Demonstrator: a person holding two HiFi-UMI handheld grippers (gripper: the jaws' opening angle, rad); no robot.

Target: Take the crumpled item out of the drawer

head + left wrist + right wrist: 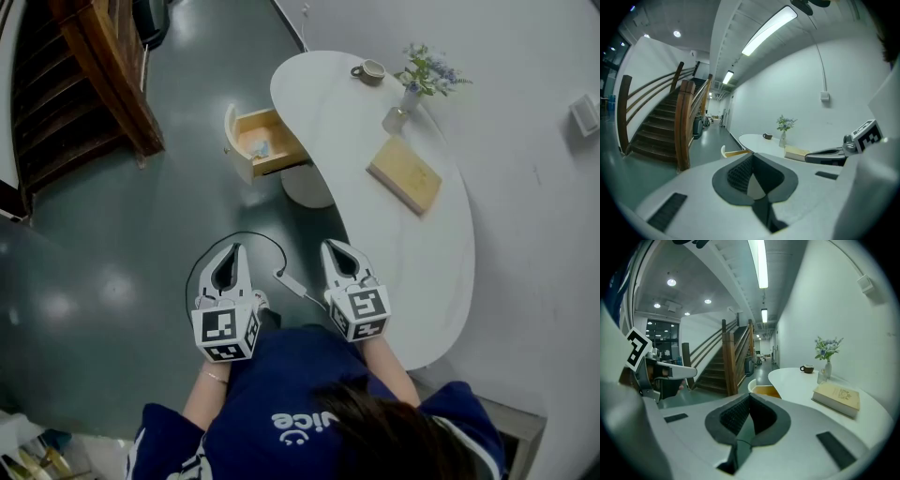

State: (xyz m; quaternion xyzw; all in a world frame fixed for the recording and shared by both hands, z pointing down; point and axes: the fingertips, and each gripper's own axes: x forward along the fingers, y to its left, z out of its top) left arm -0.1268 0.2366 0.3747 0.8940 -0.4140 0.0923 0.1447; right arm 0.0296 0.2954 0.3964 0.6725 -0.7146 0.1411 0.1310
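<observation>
The wooden drawer (pixel 265 141) stands pulled out from the left side of the white curved table (pixel 412 272). A small pale crumpled item (pixel 260 148) lies inside it. My left gripper (pixel 232 247) and right gripper (pixel 335 245) hang side by side near my body, well short of the drawer, both shut with nothing between the jaws. In the left gripper view the drawer (pixel 735 152) shows far ahead beyond the shut jaws, and its contents are hidden. The right gripper view shows the drawer (pixel 766 391) ahead too, past my gripper (pixel 750 399).
On the table lie a tan book (pixel 405 174), a glass vase of flowers (pixel 412 89) and a dark cup (pixel 371 69). A wooden staircase (pixel 84 84) rises at the far left. A black cable (pixel 272 258) runs over the green floor between the grippers.
</observation>
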